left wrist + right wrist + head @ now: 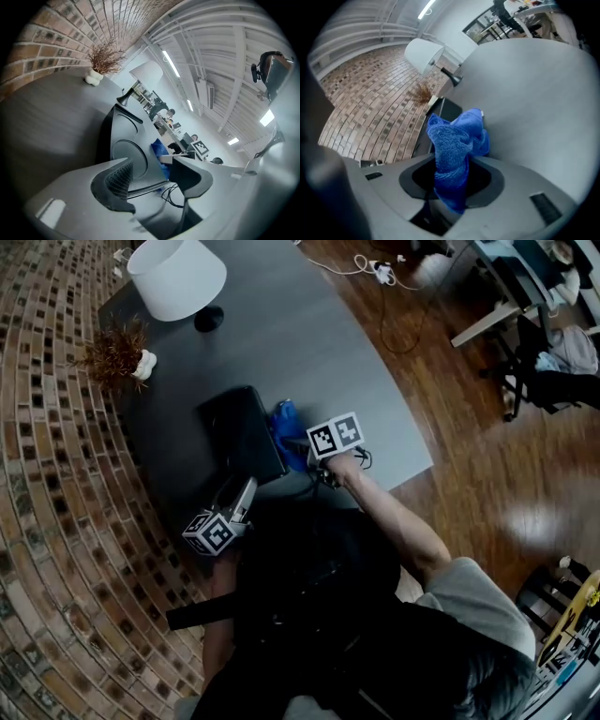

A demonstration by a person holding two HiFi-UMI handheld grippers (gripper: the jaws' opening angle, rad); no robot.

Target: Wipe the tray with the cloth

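A black tray [239, 432] lies flat on the dark grey table [309, 343], with the blue cloth [285, 421] bunched at its right edge. My right gripper [302, 441] is shut on the cloth [457, 138], which rises from between the jaws; the tray [446, 110] shows dark just behind it. My left gripper [246, 491] is at the tray's near edge. In the left gripper view the jaws stand wide apart, and the tray [125, 146] reaches in between them. The pads [118, 180] do not press on it. The cloth [160, 151] shows past the tray.
A white lamp [176, 276] and a dried plant in a white pot [119, 354] stand at the table's far end. Brick surface lies to the left, wood floor with cables [377, 272] to the right. A thin black cable [172, 196] lies by the tray's near corner.
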